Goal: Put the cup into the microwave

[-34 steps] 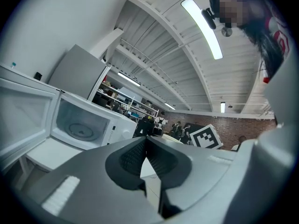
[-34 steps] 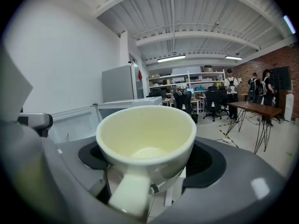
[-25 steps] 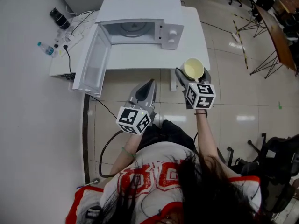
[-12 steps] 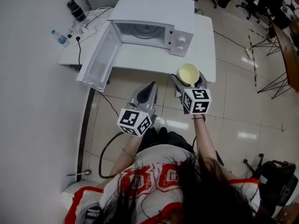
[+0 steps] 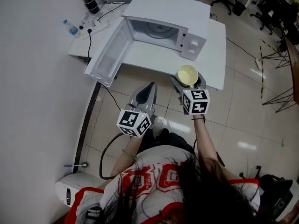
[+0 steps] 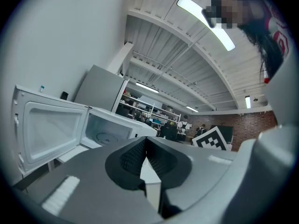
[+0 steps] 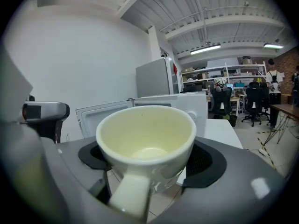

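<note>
- The right gripper (image 5: 188,83) is clamping a pale yellow cup (image 5: 187,74) between its jaws; the jaws are pressing on the cup's sides, and the cup is sitting upright with its mouth up.
- In the right gripper view the cup's handle (image 7: 127,197) is pointing back toward the camera, and the inside of the cup is showing empty.
- The cup is hovering in front of the microwave (image 5: 172,12), off the microwave's right front corner and just over the front edge of the white table (image 5: 154,60) that is carrying the microwave.
- The microwave door (image 5: 110,54) is hanging wide open on the microwave's left side, and the glass turntable (image 5: 160,30) is lying in view inside the cavity.
- The two control knobs (image 5: 193,44) are facing forward on the microwave's right front panel.
- The left gripper (image 5: 150,86) is hanging in front of the microwave, below the open cavity and apart from the table; its jaws are pressing together with nothing between them.
- A small water bottle (image 5: 71,27) and a dark cylindrical object (image 5: 90,2) are standing to the left of the microwave, beyond its open door.
</note>
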The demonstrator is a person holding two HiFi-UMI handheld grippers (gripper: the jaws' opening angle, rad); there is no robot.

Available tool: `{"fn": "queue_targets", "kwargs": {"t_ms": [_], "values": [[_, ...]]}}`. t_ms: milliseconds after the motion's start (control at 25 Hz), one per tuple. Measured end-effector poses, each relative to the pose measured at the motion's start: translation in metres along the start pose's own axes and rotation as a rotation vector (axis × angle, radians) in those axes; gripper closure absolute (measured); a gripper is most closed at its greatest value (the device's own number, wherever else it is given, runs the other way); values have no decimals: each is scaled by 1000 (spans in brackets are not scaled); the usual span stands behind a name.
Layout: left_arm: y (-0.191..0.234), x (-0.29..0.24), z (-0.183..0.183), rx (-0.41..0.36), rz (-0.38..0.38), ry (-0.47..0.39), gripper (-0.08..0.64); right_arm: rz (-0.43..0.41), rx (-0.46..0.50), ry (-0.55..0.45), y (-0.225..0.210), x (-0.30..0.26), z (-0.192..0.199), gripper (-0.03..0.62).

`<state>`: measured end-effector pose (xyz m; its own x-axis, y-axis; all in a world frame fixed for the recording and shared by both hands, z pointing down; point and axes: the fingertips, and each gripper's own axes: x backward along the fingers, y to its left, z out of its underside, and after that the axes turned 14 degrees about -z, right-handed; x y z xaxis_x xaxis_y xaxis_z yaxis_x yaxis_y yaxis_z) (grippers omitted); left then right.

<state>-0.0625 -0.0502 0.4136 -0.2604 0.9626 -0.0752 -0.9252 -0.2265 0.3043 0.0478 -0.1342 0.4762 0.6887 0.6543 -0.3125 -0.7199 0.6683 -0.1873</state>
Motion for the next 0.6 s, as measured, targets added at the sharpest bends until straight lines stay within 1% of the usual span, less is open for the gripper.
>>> {"fn": "queue_targets", "kwargs": {"t_ms": [160, 360, 600], "values": [[15, -8, -8, 0, -4, -9, 571, -17, 2, 3, 6, -21, -5, 132], [40, -19, -12, -18, 7, 5, 571, -17, -1, 8, 13, -49, -11, 132], [71, -41, -24, -72, 60, 14, 571, 17, -15, 7, 15, -95, -18, 132]]}}
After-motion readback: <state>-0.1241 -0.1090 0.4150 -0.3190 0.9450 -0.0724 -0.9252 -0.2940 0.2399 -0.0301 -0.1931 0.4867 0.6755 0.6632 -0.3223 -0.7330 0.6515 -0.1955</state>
